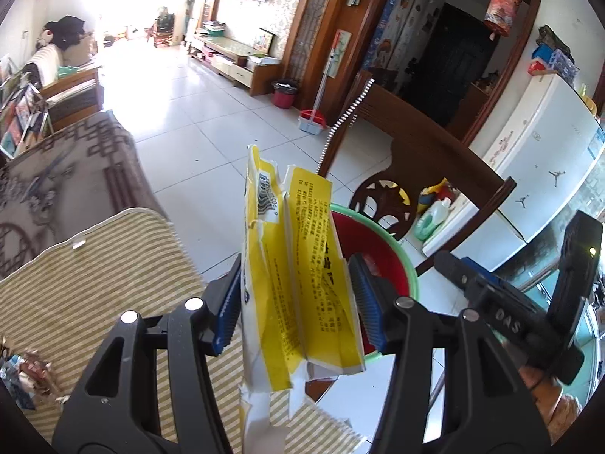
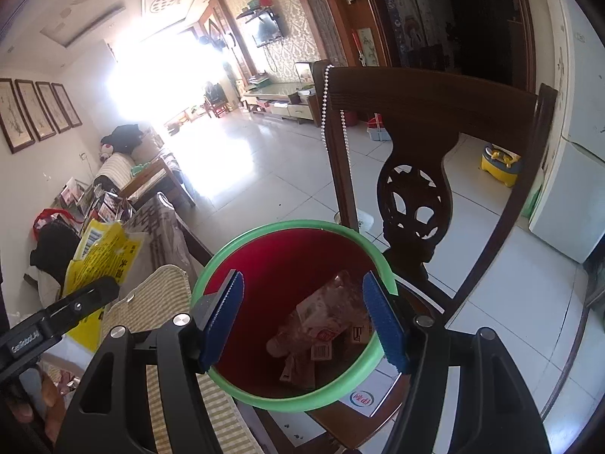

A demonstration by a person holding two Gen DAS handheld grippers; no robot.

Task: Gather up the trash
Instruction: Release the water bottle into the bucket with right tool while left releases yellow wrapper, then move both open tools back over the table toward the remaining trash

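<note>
Yellow wrapper is clamped in the left gripper; carry it over the red bin before releasing. Right gripper hangs empty, jaws apart.

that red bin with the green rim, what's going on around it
A person is collecting trash with a pair of tongs in each hand. The left tongs are shut on a crumpled yellow wrapper, held near the red bin. The right tongs hang open and empty above the bin, where a pinkish packet and other wrappers already lie.
</note>
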